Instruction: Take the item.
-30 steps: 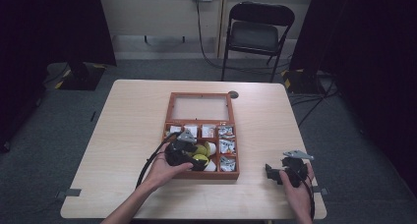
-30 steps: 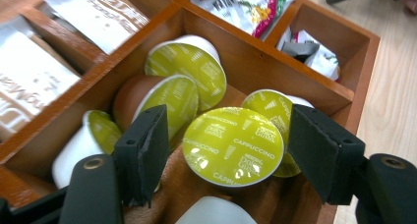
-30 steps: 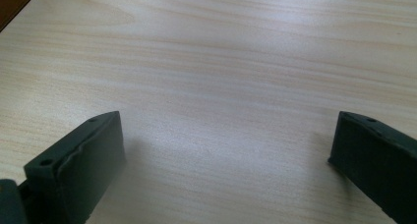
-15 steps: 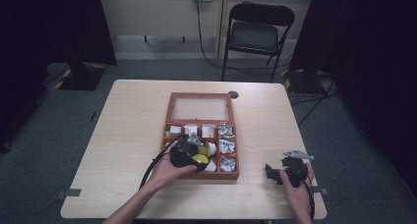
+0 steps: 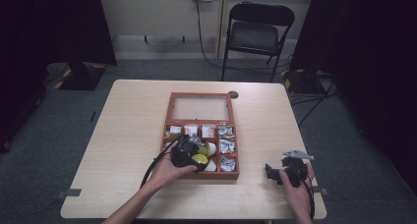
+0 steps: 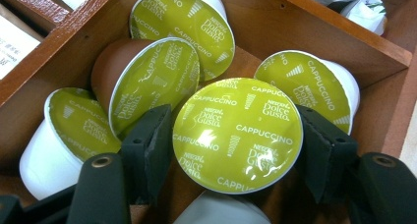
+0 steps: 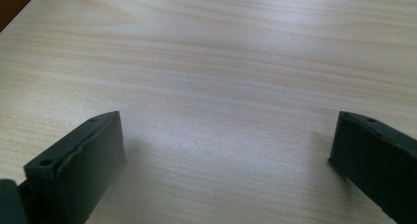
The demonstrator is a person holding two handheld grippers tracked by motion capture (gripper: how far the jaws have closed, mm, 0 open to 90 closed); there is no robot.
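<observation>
You had the Cappuccino capsule (image 6: 237,134) squarely between the jaws of your left gripper (image 6: 231,150), the pads pressed to its rim on either side, so it was grasped. It sat in the near compartment of the wooden box (image 5: 170,109), among the other green-lidded capsules (image 6: 152,81). I judged it light and thin-walled, with a slick foil lid that would dent or puncture; holding across the stiff rim, as you did, looked safest. Your right gripper (image 5: 275,172) lay released on the table (image 5: 123,121) to the right of the box, jaws spread wide over bare wood. Beyond the pale wooden table stood a folding chair (image 5: 255,32) on grey carpet, with dark curtains on both sides.
</observation>
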